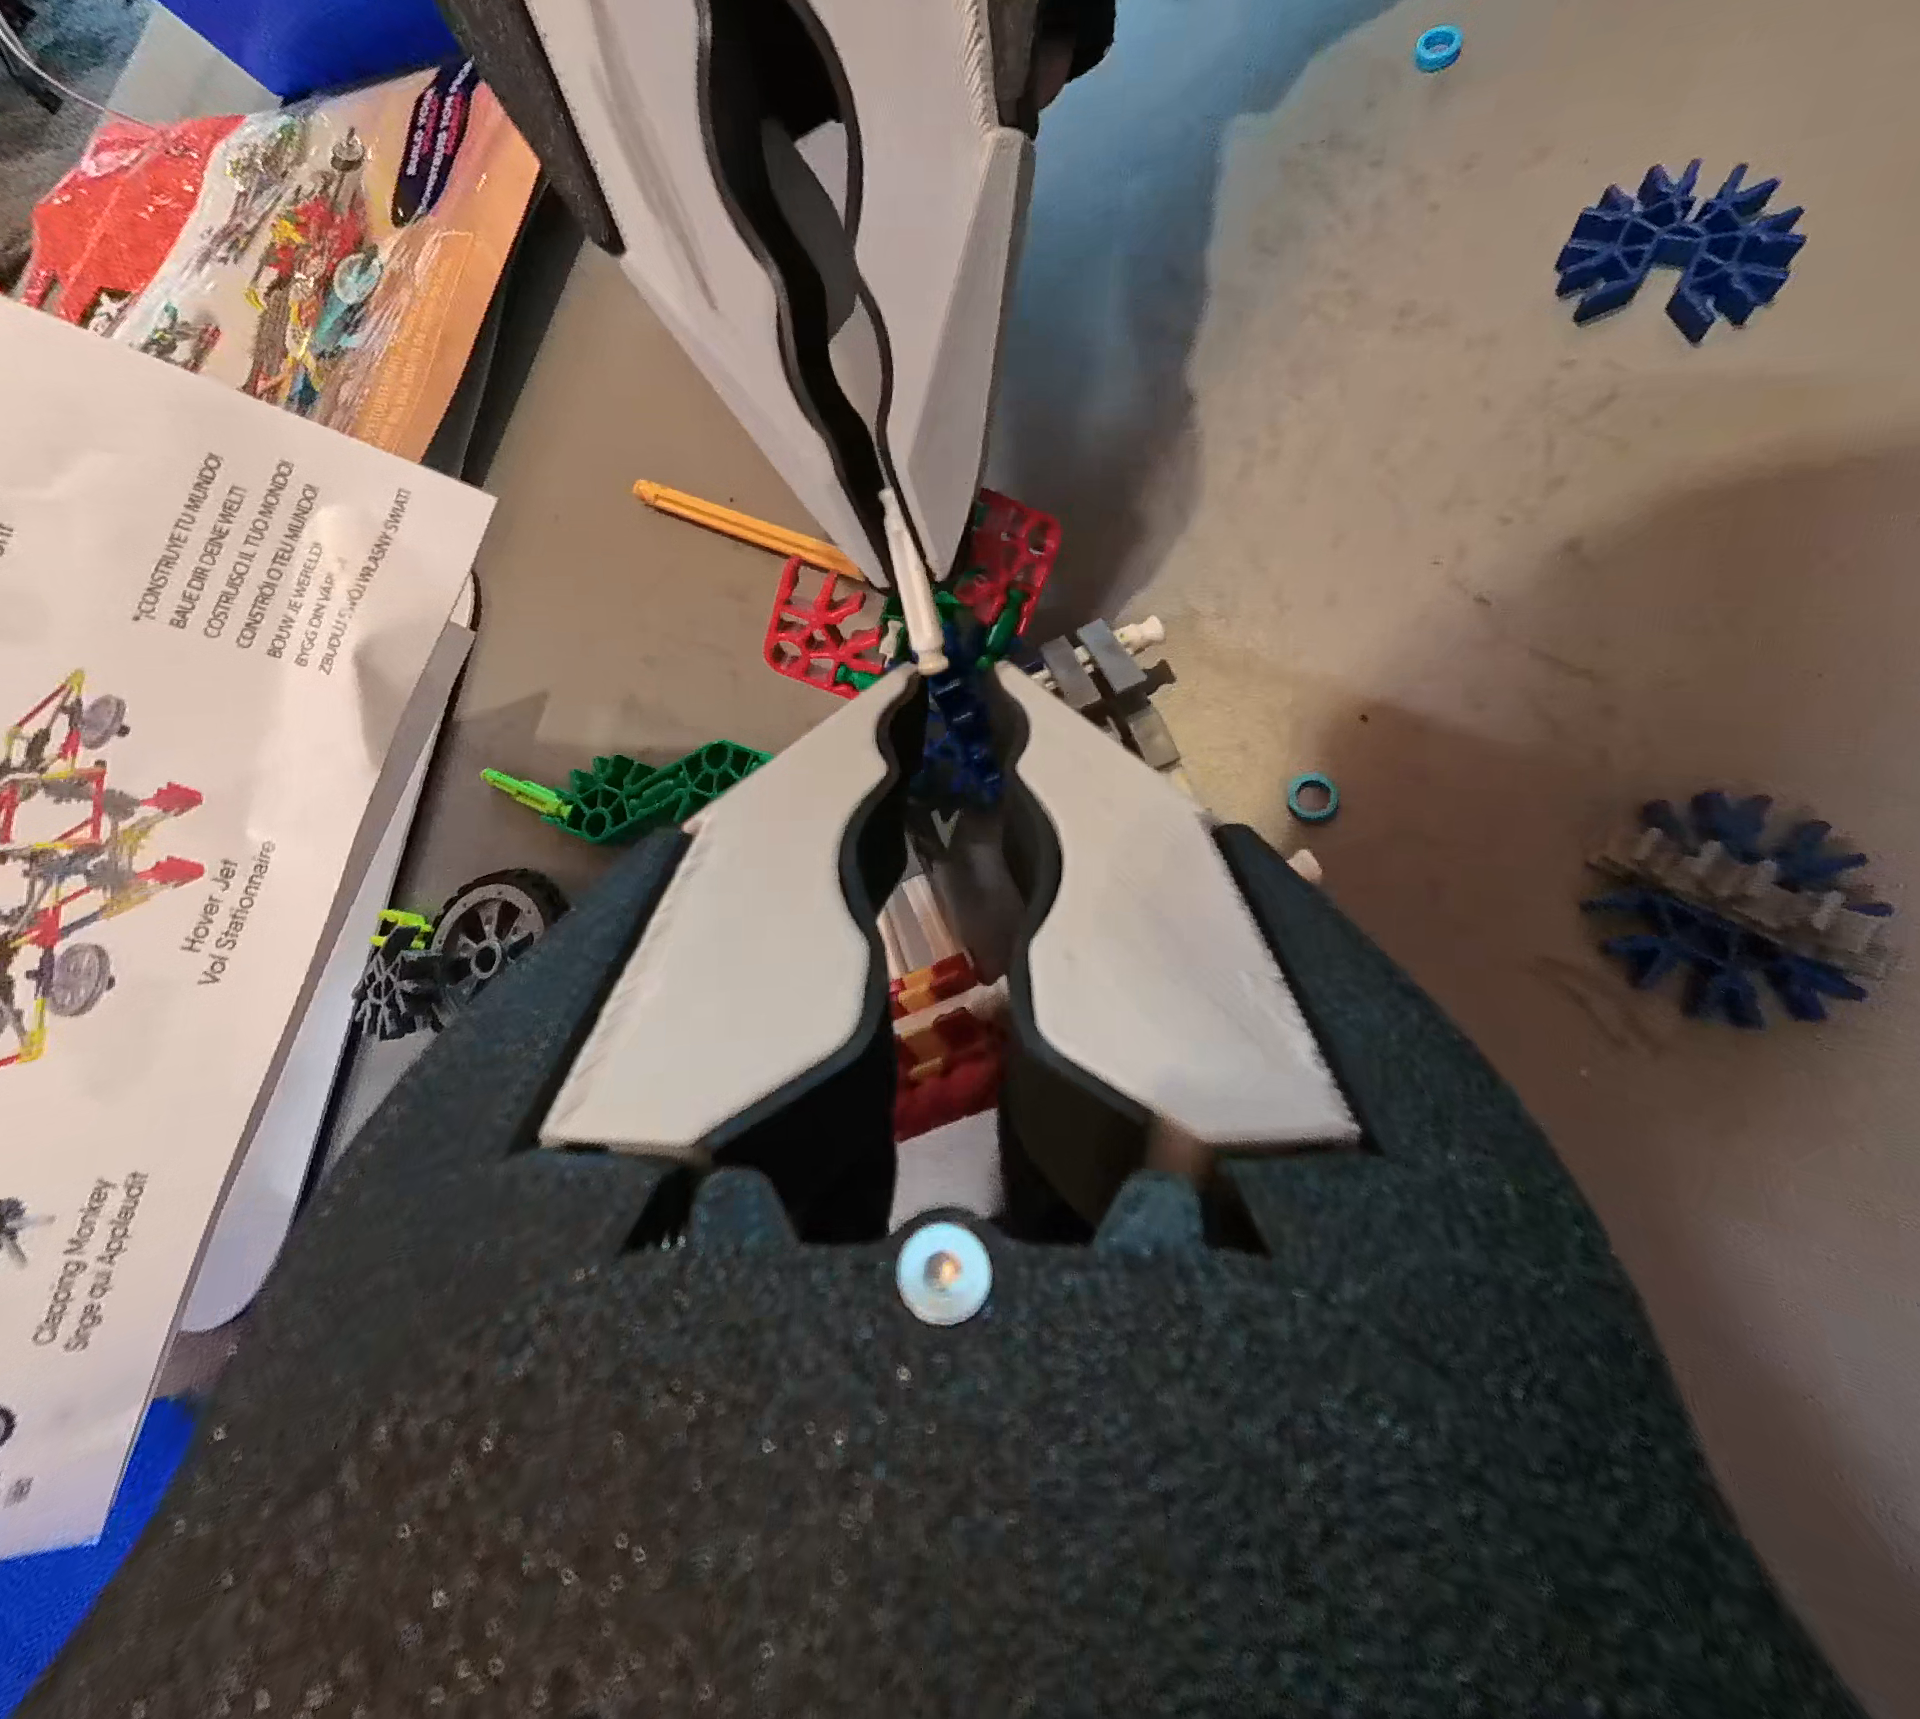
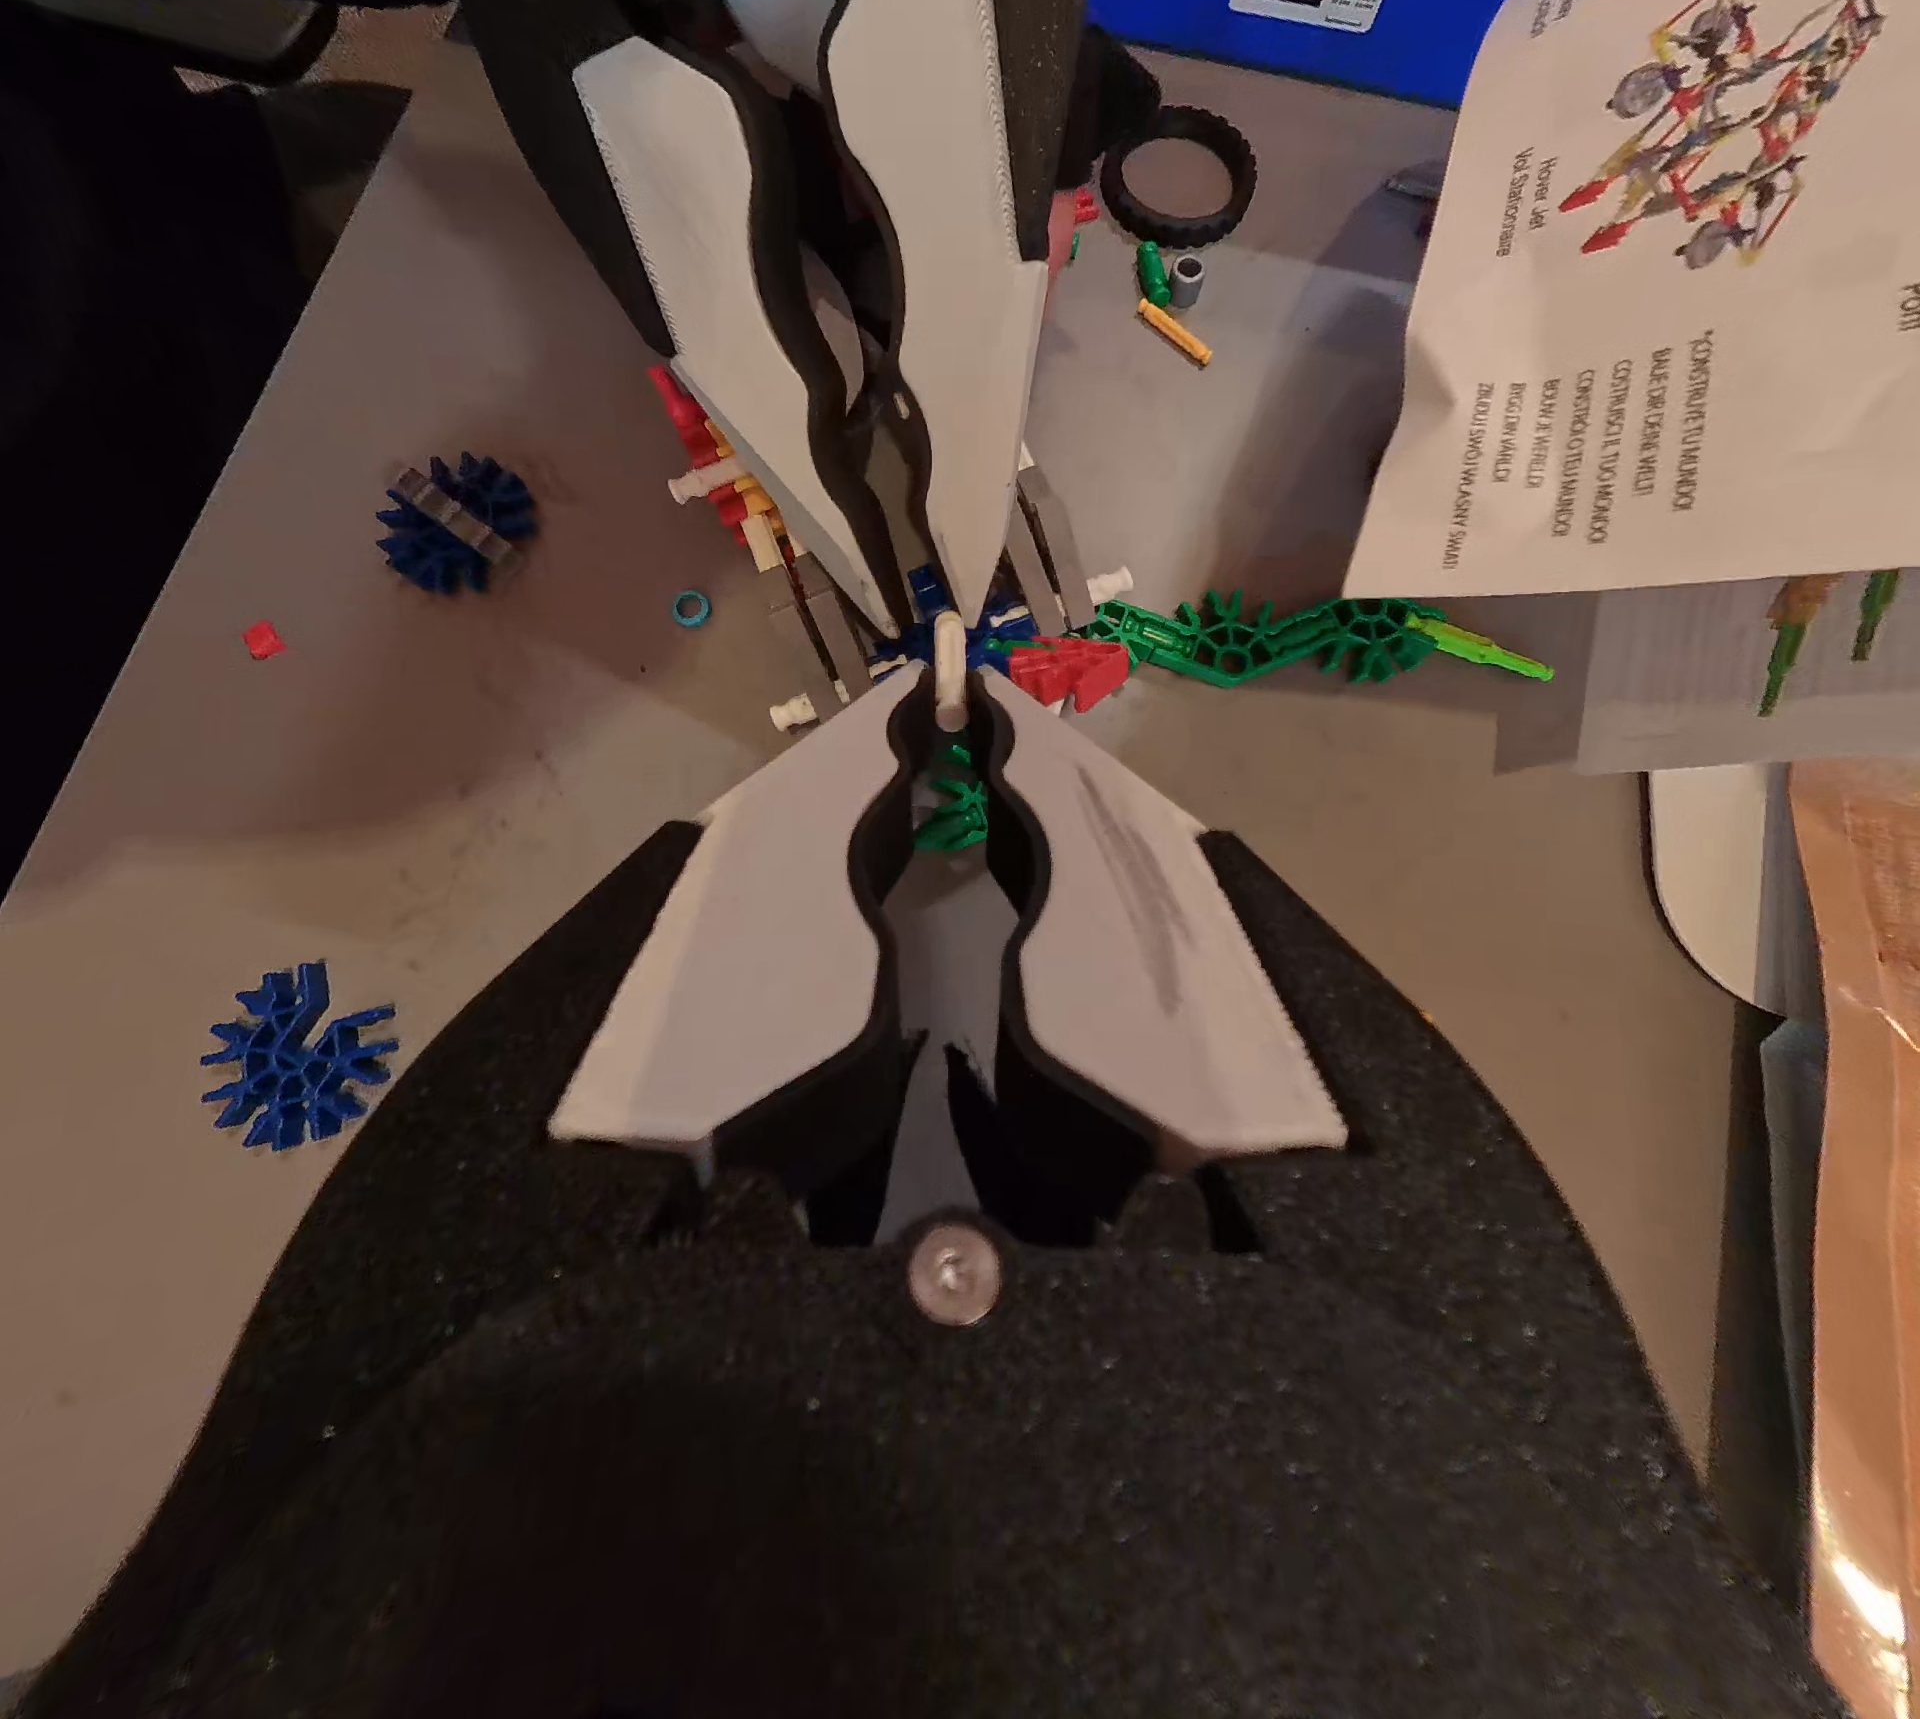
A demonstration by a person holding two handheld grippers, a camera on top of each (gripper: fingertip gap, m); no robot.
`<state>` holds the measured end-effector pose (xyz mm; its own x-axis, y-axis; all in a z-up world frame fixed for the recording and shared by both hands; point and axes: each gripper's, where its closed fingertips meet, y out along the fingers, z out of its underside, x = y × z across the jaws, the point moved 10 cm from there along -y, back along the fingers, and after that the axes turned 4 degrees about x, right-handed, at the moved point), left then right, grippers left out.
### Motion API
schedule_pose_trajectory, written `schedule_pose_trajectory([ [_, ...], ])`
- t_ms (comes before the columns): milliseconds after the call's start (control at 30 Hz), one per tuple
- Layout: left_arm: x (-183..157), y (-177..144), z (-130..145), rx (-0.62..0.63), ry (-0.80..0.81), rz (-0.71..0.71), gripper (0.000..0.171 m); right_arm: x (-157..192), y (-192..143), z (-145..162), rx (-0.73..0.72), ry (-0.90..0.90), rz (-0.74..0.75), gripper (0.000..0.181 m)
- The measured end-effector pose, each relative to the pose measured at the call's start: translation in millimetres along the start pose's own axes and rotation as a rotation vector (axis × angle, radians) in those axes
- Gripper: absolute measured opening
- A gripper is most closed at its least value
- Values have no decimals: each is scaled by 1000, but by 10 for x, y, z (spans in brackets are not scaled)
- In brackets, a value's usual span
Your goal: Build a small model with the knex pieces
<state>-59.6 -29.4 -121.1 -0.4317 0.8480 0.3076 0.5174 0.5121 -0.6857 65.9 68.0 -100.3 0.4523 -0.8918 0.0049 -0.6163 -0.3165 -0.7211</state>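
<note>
Where blue connectors [image 1: 1681,248] lie: booklet [image 1: 187,734].

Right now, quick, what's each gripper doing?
Left gripper: closed on the blue connector.
Right gripper: closed on the white rod.

Instruction sheet [image 1: 156,734] cut off at left edge (blue-and-grey connector [image 1: 1735,911] blurred by motion)

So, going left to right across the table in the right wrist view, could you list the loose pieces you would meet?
Flat blue connector → red bit → blue-and-grey connector cluster → teal ring → green connector chain → instruction sheet.
</note>
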Motion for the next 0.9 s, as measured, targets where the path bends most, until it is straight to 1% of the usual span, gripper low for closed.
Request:
schedule_pose_trajectory([
  [200,9,11,13,-1,-17,18,8,-47,-86,13,5,7,26,5],
  [367,10,29,19,5,-9,26,7,-37,-45,27,50,-13,13,5],
  [567,11,39,21,4,-2,32,7,-40,-39,25,61,-31,-2,5],
  [733,1,50,21,-2,13,51,7,-49,-9,24,83,-66,-54,5],
  [900,-3,53,24,2,24,47,7,-68,23,6,89,-50,-84,5],
])
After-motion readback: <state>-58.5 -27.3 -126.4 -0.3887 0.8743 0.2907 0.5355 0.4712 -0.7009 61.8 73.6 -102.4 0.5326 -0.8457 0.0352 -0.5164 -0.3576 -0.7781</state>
